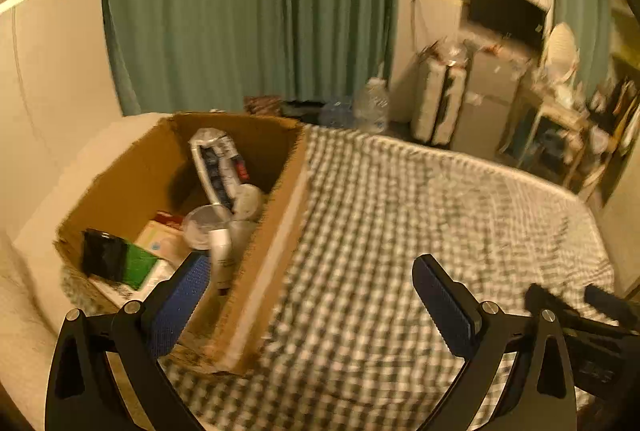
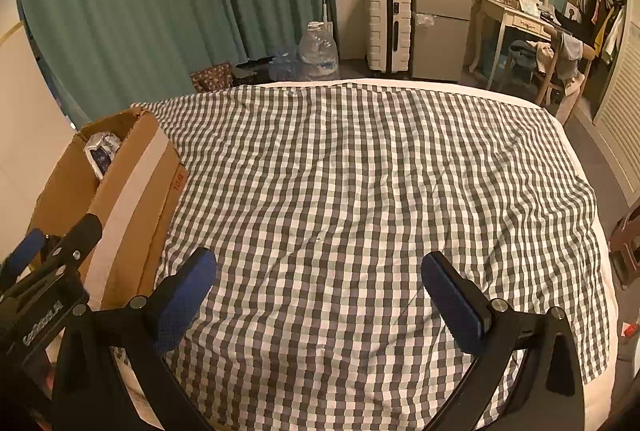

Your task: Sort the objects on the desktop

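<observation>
My left tongs point(image 1: 310, 295) stood spread wide with nothing between the blue pads, hanging over the near corner of the open brown cardboard box point(image 1: 276, 231) that sat on the bed's green-and-white checked cover point(image 1: 420, 211). One pad point(image 1: 180, 299) sat over the box's inside, the other over the cover beside it. Inside the box lay the sorted things: a crumpled silver-and-blue foil pouch point(image 1: 218, 161) leaning against the far wall, a white round lid point(image 1: 248, 201) and a clear round container point(image 1: 204, 225) below it, a white tube point(image 1: 222, 255) at the near wall, and a black-and-green packet point(image 1: 114, 263) in the near left corner. My right tongs point(image 2: 318, 285) were also spread wide and empty, over bare checked cover to the right of the box point(image 2: 132, 199).
</observation>
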Demonstrator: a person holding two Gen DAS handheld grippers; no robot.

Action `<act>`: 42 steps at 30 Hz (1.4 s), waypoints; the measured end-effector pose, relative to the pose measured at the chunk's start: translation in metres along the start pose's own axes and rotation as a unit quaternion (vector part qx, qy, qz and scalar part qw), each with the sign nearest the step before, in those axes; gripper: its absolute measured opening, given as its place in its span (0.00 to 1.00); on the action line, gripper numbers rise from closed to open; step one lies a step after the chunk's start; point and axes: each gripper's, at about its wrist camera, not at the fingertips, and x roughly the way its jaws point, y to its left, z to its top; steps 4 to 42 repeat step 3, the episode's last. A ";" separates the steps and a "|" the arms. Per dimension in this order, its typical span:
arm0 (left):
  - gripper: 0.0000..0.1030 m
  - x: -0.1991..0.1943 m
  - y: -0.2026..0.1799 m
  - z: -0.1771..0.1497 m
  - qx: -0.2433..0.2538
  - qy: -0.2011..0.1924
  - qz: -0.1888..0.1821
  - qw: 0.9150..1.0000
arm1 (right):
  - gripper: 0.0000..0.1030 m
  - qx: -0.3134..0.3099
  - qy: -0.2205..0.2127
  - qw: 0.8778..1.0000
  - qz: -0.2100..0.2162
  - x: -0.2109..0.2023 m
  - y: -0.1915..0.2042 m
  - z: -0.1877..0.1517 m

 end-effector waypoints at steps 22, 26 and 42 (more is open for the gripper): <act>1.00 -0.002 -0.008 0.000 0.020 -0.005 0.020 1.000 | 1.00 0.003 0.004 1.000 0.002 0.002 -0.002 0.000; 1.00 -0.002 -0.008 0.000 0.020 -0.005 0.020 1.000 | 1.00 0.003 0.004 1.000 0.002 0.002 -0.002 0.000; 1.00 -0.002 -0.008 0.000 0.020 -0.005 0.020 1.000 | 1.00 0.003 0.004 1.000 0.002 0.002 -0.002 0.000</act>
